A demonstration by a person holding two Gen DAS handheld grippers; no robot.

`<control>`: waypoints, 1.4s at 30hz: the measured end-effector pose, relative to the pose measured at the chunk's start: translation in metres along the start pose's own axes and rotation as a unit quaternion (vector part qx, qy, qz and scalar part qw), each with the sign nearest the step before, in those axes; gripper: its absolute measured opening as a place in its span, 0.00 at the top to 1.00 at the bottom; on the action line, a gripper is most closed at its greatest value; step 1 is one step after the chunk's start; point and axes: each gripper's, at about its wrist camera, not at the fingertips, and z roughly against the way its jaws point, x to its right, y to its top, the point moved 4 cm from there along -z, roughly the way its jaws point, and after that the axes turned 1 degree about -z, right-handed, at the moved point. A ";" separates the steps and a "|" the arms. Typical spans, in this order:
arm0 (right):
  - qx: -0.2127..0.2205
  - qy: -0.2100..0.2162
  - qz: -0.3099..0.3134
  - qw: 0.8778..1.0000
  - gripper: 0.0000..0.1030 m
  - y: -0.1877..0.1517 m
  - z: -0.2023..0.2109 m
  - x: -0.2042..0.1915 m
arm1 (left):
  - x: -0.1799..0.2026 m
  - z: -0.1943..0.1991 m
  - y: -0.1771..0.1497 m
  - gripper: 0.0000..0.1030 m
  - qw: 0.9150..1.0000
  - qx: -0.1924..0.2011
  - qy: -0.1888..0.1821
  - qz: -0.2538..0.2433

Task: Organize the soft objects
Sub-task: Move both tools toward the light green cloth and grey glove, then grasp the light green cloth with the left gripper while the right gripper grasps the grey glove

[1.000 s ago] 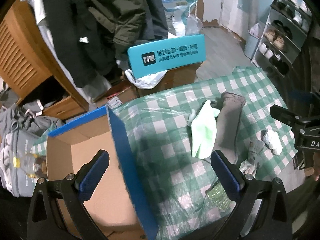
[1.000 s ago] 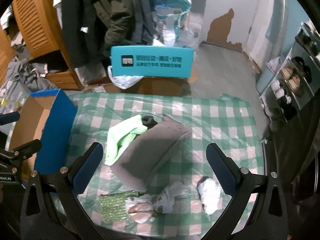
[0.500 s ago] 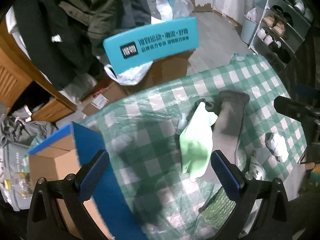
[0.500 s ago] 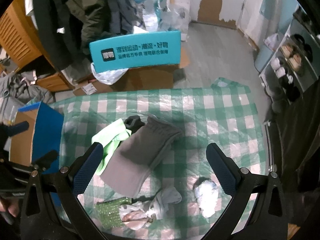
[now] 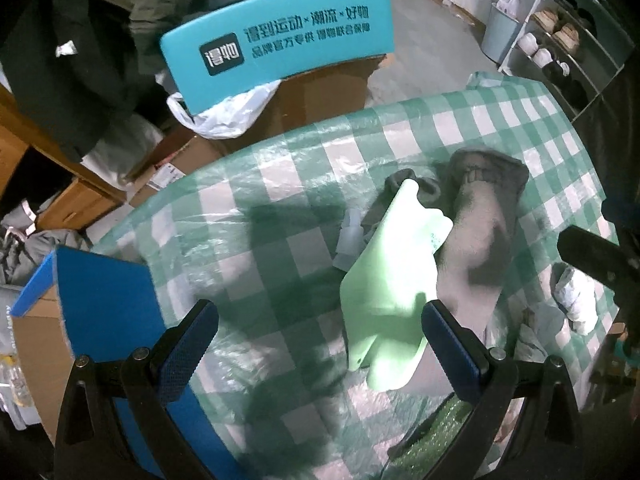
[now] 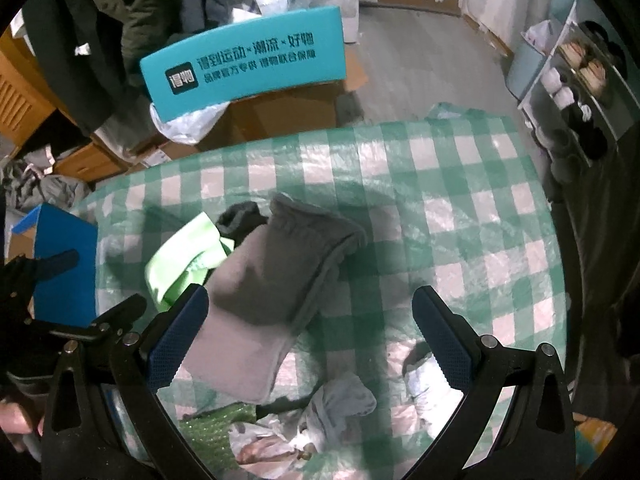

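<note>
A light green cloth [image 5: 394, 280] lies on the green checked tablecloth [image 5: 280, 184], partly under a grey fleece garment [image 5: 480, 224]. The same cloth [image 6: 184, 256] and grey garment [image 6: 276, 288] show in the right wrist view. A green sequinned item [image 6: 216, 426], a pale crumpled cloth [image 6: 336, 408] and a white bundle [image 6: 428, 380] lie near the front edge. My left gripper [image 5: 318, 348] is open and empty above the table, just left of the green cloth. My right gripper [image 6: 310, 336] is open and empty above the grey garment.
An open cardboard box with blue flaps [image 5: 100, 312] stands at the table's left end. Behind the table are a teal box flap with print [image 5: 280, 48], hanging coats [image 5: 80, 40], wooden furniture and a shoe rack [image 6: 580, 80] at the right.
Both grippers have moved forward and lower over the table. The left view has swung right, from over the cardboard box toward the green cloth. Both stay open.
</note>
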 end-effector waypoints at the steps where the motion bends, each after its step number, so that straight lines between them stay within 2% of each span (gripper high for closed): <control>1: -0.002 0.001 -0.002 1.000 0.02 -0.001 -0.002 0.001 | 0.001 -0.003 0.001 0.01 1.000 -0.002 -0.004 -0.002; 9: -0.011 -0.002 0.000 1.000 0.02 -0.003 -0.009 0.000 | 0.012 -0.024 0.005 0.01 0.999 -0.016 -0.038 -0.003; 11: -0.013 -0.003 0.002 1.000 0.02 -0.003 -0.011 -0.001 | 0.013 -0.025 0.005 0.09 0.998 -0.015 -0.053 0.002; 13: -0.015 -0.003 0.004 1.000 0.02 -0.004 -0.013 -0.001 | 0.013 -0.028 0.005 0.30 0.998 -0.022 -0.063 0.006; 15: -0.017 -0.003 0.004 1.000 0.02 -0.004 -0.015 -0.001 | 0.014 -0.030 0.004 0.42 0.997 -0.026 -0.073 0.008; 22: -0.019 -0.002 0.002 1.000 0.02 -0.003 -0.017 -0.001 | 0.015 -0.028 0.001 0.75 0.996 -0.025 -0.088 0.008; 28: -0.022 -0.003 0.005 1.000 0.02 -0.004 -0.019 -0.004 | 0.009 -0.020 -0.001 0.84 0.995 -0.019 -0.093 0.021; 42: -0.025 0.014 0.008 1.000 0.02 -0.005 -0.030 -0.019 | -0.019 0.001 -0.011 0.85 0.997 -0.002 -0.067 0.039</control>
